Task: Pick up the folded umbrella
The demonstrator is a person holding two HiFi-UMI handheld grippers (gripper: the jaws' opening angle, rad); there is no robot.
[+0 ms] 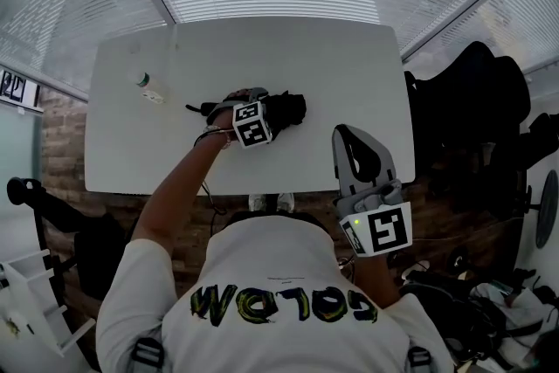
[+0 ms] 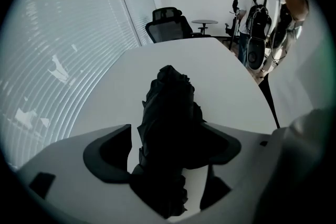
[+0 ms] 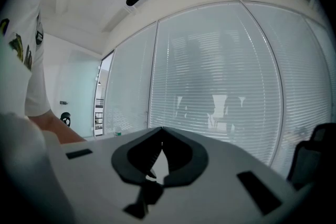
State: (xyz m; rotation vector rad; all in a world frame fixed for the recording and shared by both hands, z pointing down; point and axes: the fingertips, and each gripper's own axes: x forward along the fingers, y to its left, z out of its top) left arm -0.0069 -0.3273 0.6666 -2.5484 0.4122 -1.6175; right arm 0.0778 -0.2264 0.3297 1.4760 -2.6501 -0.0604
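Observation:
The folded umbrella (image 1: pixel 286 108), black and crumpled, lies in the middle of the white table (image 1: pixel 341 65). My left gripper (image 1: pixel 247 100) points down over the umbrella's left part. In the left gripper view the umbrella (image 2: pixel 170 105) lies between the wide-spread jaws of the left gripper (image 2: pixel 168 129). A strip of table shows between the left jaw and the fabric, and the pads do not press on it. My right gripper (image 1: pixel 345 134) hovers level at the table's near right edge. Its tips meet on nothing (image 3: pixel 161 131).
A small bottle (image 1: pixel 143 80) stands at the table's left side with a white item beside it. Black office chairs (image 1: pixel 476 96) stand to the right. Across the room are another chair (image 2: pixel 169 23), a round table and a person with a backpack (image 2: pixel 253 10). Blinds cover the windows.

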